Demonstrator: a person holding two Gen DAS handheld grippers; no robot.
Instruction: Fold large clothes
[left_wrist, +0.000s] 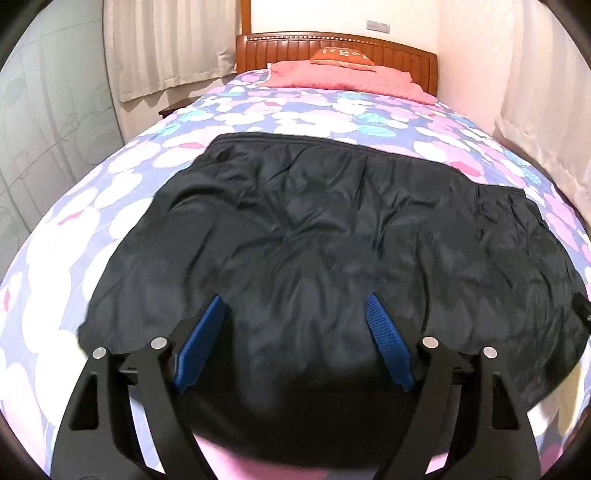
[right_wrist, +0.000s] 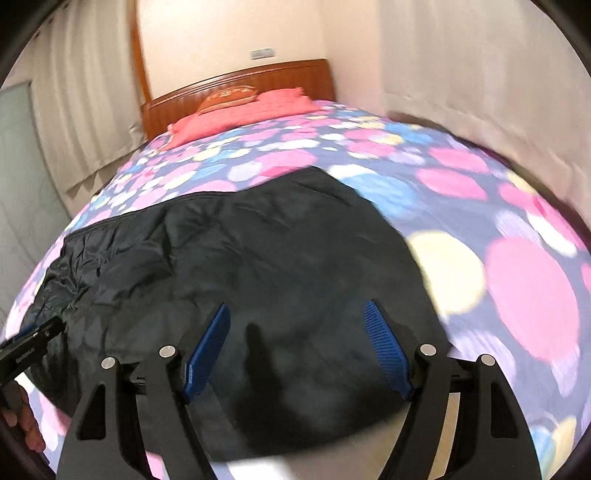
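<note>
A bed wears a spotted pink, white and blue cover. A pink pillow and orange cushion lie against its wooden headboard. Pale curtains hang beside it.

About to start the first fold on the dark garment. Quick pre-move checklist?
1. Left gripper open, nothing between its pads: ok.
2. Right gripper open and unloaded: ok.
3. Dark garment spread on the bedspread: ok, though wrinkled.
4. Near hem in view: cannot tell, hidden behind the grippers.
5. Pink pillow apart from the garment: ok.
6. Right wrist view sharp: not ok, blurred.
</note>
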